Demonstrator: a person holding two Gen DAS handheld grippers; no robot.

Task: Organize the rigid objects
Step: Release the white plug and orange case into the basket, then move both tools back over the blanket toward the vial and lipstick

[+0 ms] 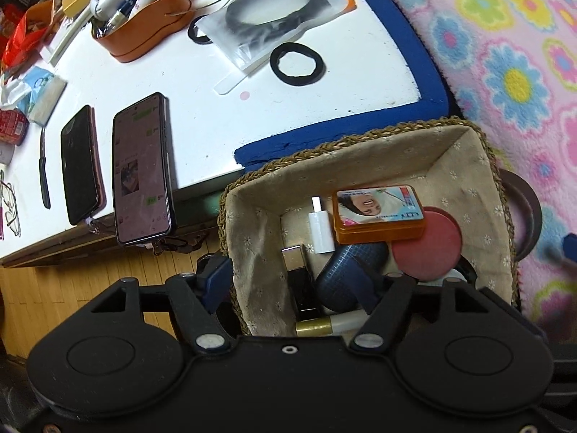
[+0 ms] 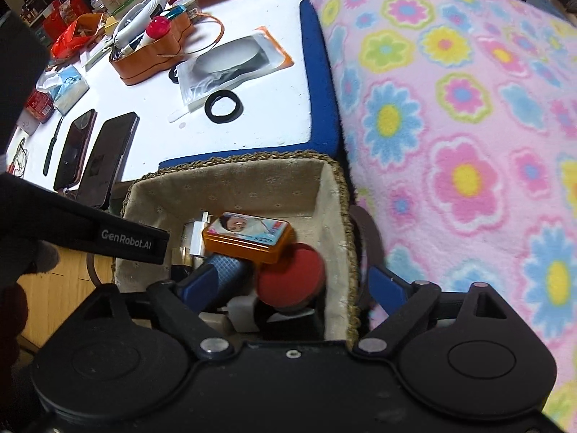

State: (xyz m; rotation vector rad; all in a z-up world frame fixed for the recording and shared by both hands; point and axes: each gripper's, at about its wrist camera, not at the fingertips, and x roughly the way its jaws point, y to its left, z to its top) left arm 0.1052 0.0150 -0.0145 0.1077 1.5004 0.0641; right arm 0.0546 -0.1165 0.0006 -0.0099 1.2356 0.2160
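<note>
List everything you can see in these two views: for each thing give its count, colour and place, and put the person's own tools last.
basket: 1, woven brown with beige lining, between table and blanket
tin: 1, orange, in basket
disc: 1, red, in basket beside tin
charger: 1, white, in basket
case: 1, dark blue, in basket
phones: 2, dark, on table
hair ties: 2, black, on table
pouch: 1, orange, far on table
table: 1, white with blue edge
blanket: 1, pink floral, right
left gripper: open, over basket
right gripper: open, straddling basket wall
</note>
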